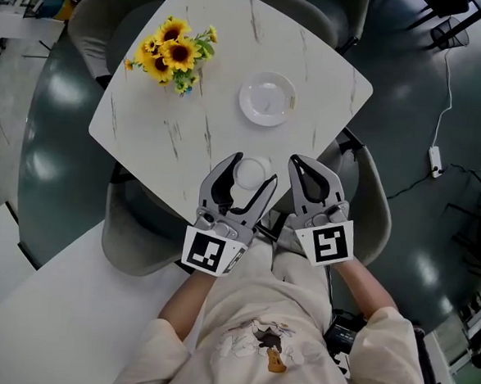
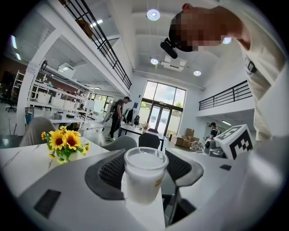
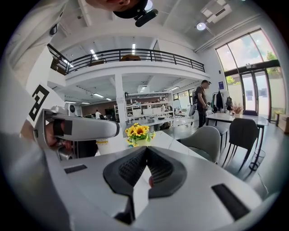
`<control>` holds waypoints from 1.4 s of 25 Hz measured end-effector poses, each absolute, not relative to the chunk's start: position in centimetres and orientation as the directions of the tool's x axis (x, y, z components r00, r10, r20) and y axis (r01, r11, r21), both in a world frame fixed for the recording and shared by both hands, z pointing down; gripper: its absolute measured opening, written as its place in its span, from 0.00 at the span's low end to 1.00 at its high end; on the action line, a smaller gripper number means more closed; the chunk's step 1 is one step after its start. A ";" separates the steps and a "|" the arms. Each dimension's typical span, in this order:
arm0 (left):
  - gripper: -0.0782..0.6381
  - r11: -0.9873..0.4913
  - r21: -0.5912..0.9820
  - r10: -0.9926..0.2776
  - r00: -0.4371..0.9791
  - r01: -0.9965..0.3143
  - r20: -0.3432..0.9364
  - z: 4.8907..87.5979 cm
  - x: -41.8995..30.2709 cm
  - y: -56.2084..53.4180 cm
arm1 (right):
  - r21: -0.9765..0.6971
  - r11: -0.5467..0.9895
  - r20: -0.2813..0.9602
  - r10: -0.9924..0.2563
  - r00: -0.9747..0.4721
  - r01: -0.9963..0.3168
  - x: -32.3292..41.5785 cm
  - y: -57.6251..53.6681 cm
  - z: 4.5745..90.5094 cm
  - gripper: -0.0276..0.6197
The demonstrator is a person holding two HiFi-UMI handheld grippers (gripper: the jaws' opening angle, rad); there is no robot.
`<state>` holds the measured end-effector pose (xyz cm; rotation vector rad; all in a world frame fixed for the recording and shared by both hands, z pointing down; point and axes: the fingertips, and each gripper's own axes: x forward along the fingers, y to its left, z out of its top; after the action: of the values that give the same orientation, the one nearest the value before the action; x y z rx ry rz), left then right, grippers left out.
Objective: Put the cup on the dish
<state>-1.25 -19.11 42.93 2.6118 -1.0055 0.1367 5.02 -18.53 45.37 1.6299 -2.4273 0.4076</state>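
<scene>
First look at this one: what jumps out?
A white cup stands at the near edge of the table, between the jaws of the left gripper; whether they press it is unclear. Farther out lie an empty white dish and, to its left, bright sunflowers. The right gripper is shut, empty.

Left gripper [image 2: 144,163]: my jaws sit on both sides of the white cup [image 2: 145,178], pads touching it. Sunflowers [image 2: 64,143] far left on the white table [image 2: 22,159].
</scene>
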 end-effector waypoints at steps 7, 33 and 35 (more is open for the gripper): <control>0.50 -0.726 0.229 -0.613 0.761 -0.649 0.211 46.8 0.1 -21.9 | -0.129 0.322 0.334 -0.877 -0.346 -0.938 5.6 -20.6 48.9 0.05; 0.50 -0.760 0.076 -0.616 0.752 -0.646 0.233 57.2 2.7 -29.1 | -0.180 0.298 0.376 -0.860 -0.345 -0.938 6.2 -27.8 59.0 0.05; 0.50 -0.760 0.076 -0.616 0.753 -0.645 0.230 57.6 2.9 -29.5 | -0.184 0.297 0.378 -0.859 -0.346 -0.937 6.4 -28.1 59.4 0.05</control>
<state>2.87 -29.48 57.61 2.7983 -1.0137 0.2874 6.36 -28.14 59.43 1.6585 -2.3546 0.5551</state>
